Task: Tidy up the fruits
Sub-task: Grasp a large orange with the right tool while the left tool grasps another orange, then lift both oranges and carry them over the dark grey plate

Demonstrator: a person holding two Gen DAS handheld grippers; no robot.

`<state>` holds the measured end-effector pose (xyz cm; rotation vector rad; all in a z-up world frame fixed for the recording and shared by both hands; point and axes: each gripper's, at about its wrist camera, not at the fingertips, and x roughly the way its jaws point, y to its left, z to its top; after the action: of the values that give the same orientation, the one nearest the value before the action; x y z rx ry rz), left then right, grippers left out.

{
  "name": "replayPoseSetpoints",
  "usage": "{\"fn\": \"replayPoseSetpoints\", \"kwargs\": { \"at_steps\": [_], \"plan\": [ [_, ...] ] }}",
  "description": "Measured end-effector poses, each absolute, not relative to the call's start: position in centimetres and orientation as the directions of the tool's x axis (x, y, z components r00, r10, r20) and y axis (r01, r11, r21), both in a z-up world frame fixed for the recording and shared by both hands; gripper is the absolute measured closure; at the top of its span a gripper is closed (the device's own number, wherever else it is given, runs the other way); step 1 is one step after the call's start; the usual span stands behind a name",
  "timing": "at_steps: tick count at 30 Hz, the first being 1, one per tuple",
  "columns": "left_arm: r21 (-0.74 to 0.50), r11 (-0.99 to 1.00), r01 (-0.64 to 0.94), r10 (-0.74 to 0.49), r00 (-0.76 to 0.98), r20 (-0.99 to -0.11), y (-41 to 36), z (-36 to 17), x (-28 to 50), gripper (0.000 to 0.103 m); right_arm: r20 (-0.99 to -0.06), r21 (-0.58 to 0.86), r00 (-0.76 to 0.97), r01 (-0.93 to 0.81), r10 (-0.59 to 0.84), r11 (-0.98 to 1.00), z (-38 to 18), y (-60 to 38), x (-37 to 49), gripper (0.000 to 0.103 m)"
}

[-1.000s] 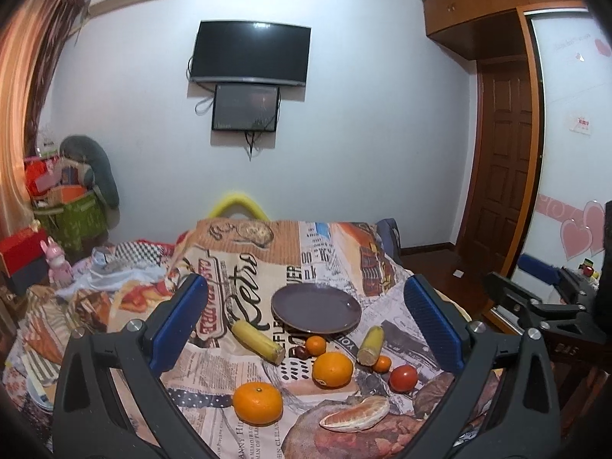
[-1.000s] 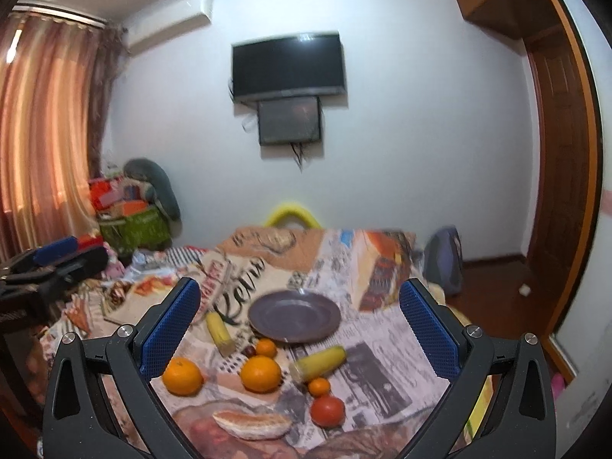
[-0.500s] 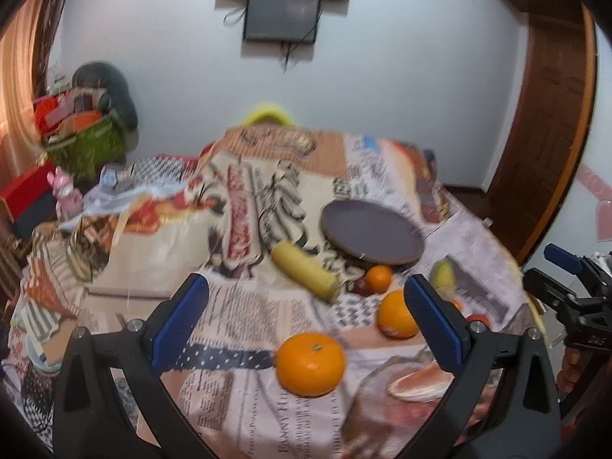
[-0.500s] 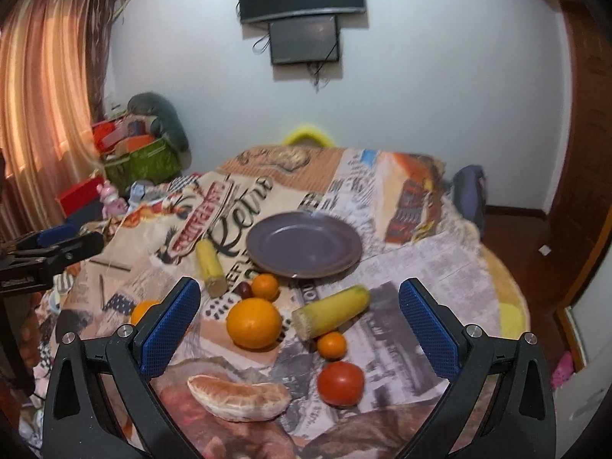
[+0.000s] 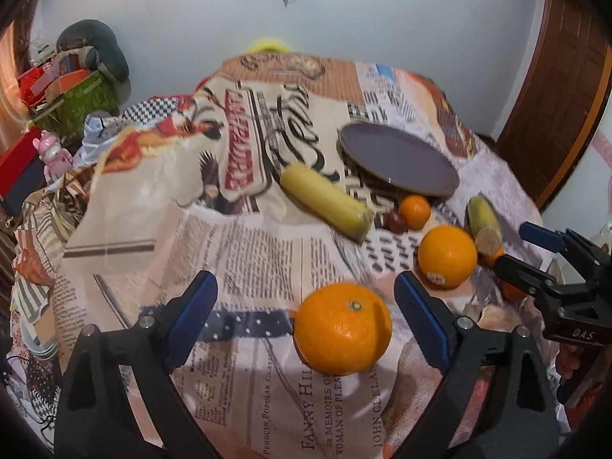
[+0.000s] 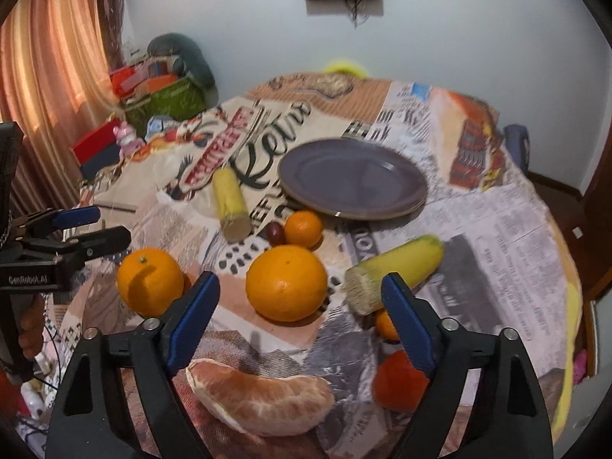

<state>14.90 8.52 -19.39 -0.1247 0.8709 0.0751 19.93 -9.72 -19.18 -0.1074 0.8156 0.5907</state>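
Item: near orange (image 5: 343,328), resting on the newsprint tablecloth (image 5: 244,252), between the blue pads of my left gripper (image 5: 306,319). Its jaws have just been closing but are still wide and touch nothing; I judge I am lining up a pick

Item: large orange (image 6: 286,282), centre of the cluster, ahead of my right gripper (image 6: 296,315), whose jaws have likewise just been narrowing and are clear of the fruit

Item: grapefruit segment (image 6: 260,397), low between the right fingers, untouched

Item: purple plate (image 6: 352,179), empty, behind the fruit; probably the destination

Also loose: two corn cobs (image 6: 229,202) (image 6: 397,269), small tangerine (image 6: 303,228), dark grape (image 6: 274,232), tomato (image 6: 397,380)
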Motion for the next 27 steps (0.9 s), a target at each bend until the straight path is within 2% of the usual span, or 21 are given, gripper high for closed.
{"fn": "replayPoseSetpoints", "kwargs": {
  "at_steps": [4, 10, 15, 19, 21, 23, 24, 27],
  "plan": [
    [-0.067, 0.993, -0.100, 0.008, 0.609, -0.793, 8.0, -20.8, 15.5, 0.008, -0.741, 0.149, 0.493, -0.542, 0.456, 0.827, -20.5, -8.9, 20.5, 0.026],
    [-0.093, 0.991, -0.092, -0.022, 0.586, -0.810, 8.1, -22.0, 16.1, 0.007, -0.775, 0.173, 0.440, -0.543, 0.454, 0.822, -21.9, -8.2, 21.5, 0.027],
    [-0.066, 0.997, -0.031, -0.036, 0.585, -0.810, 7.0, -22.4, 16.1, 0.007, -0.789, 0.180, 0.424, -0.534, 0.445, 0.826, -22.5, -7.4, 22.2, 0.027],
    [-0.078, 0.997, -0.008, -0.060, 0.559, -0.827, 6.5, -23.4, 16.5, 0.021, -0.810, 0.182, 0.394, -0.536, 0.435, 0.825, -23.2, -6.7, 22.7, 0.027],
    [-0.105, 0.994, -0.006, -0.084, 0.548, -0.832, 6.7, -23.8, 16.7, 0.024, -0.818, 0.189, 0.380, -0.532, 0.432, 0.825, -23.7, -6.5, 23.0, 0.027],
    [-0.133, 0.991, -0.003, -0.110, 0.545, -0.831, 6.8, -23.9, 16.7, 0.031, -0.821, 0.200, 0.373, -0.521, 0.432, 0.830, -23.9, -6.7, 23.3, 0.031],
    [-0.140, 0.990, 0.002, -0.118, 0.547, -0.829, 6.7, -23.9, 16.7, 0.033, -0.822, 0.199, 0.375, -0.515, 0.428, 0.833, -24.0, -6.9, 23.5, 0.037],
    [-0.127, 0.992, 0.007, -0.110, 0.550, -0.828, 6.4, -23.8, 16.7, 0.033, -0.819, 0.215, 0.367, -0.516, 0.441, 0.829, -23.9, -7.1, 23.6, 0.039]
  ]
}}
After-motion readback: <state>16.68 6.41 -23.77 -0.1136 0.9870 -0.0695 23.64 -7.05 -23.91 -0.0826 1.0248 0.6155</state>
